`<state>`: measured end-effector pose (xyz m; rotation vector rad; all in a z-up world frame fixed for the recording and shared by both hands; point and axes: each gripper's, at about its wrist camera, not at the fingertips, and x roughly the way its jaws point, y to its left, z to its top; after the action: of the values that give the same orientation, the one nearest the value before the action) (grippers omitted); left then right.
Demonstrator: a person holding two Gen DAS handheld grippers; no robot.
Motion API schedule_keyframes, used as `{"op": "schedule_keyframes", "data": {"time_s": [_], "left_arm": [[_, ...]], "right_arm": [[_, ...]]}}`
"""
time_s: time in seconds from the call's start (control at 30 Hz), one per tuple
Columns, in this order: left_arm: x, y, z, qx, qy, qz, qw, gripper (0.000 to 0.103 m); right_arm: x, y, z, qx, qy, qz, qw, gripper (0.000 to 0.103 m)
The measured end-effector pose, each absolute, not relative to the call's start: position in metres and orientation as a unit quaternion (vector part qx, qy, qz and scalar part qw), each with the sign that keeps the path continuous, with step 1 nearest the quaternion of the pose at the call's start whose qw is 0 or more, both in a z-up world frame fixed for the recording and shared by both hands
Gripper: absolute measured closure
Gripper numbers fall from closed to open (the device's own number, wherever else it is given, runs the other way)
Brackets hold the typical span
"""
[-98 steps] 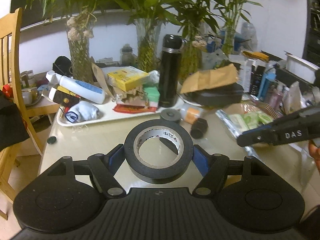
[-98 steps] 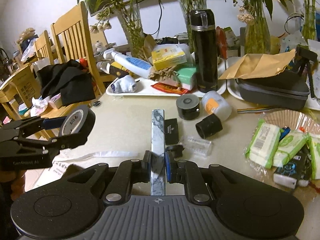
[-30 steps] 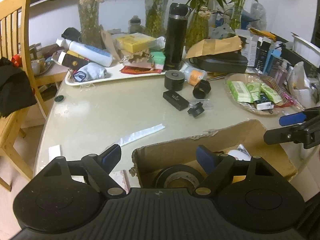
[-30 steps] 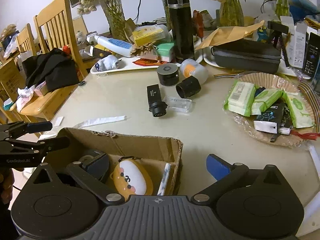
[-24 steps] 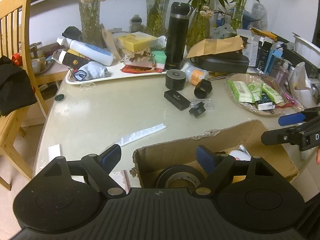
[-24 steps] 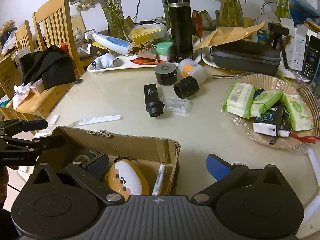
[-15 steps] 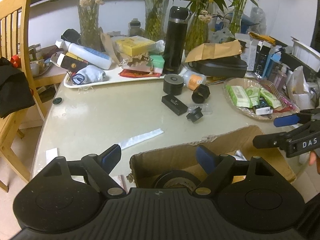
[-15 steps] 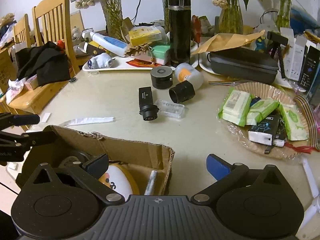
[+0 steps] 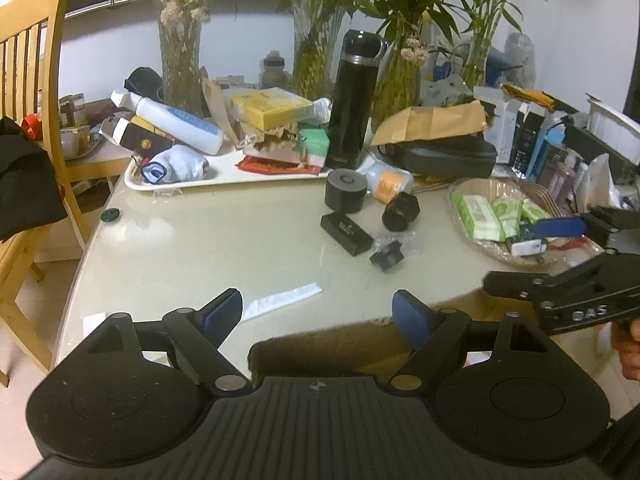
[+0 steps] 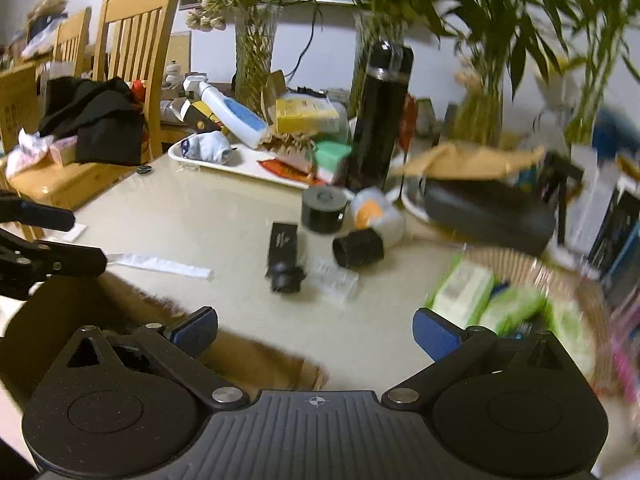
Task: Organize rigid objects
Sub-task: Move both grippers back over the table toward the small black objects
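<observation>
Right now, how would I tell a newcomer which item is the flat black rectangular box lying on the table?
Start at the tall black thermos standing at the white tray's end. Just in front sits a short black cylinder; the flat black box lies on the bare tabletop nearer the camera. It alone is rectangular, with pale lettering on top; its neighbours are round or clear.

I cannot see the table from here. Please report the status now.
Both claws, left and right, open, empty. Cardboard box below them. Small black box, round black container loose on table. Nothing blocking.

Cardboard box [image 9: 360, 344] at the table's [image 9: 208, 248] near edge, flask [image 9: 354, 100] behind.
</observation>
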<state>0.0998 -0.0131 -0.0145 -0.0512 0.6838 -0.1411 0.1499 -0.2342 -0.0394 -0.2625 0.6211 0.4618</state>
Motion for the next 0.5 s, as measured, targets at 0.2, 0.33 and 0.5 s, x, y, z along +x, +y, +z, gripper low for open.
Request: {"op": "schedule_keyframes", "data": {"time_s": [0.2,0.33,0.5], "left_arm": [[0.106,-0.016,-0.014,-0.040,0.320,-0.080,0.943,0.020],[0.112,-0.018,-0.017,-0.053,0.319,-0.091,0.942,0.020],[0.116,-0.020,-0.014,-0.068,0.301,-0.115,0.944,0.020]], "right_arm": [[0.172,-0.228,-0.040,-0.106,0.305,0.251,0.913,0.000],[0.183,-0.227,-0.041,-0.079,0.308,0.266,0.910,0.000],[0.187,-0.231,-0.039,-0.051,0.306,0.277,0.909,0.000]]}}
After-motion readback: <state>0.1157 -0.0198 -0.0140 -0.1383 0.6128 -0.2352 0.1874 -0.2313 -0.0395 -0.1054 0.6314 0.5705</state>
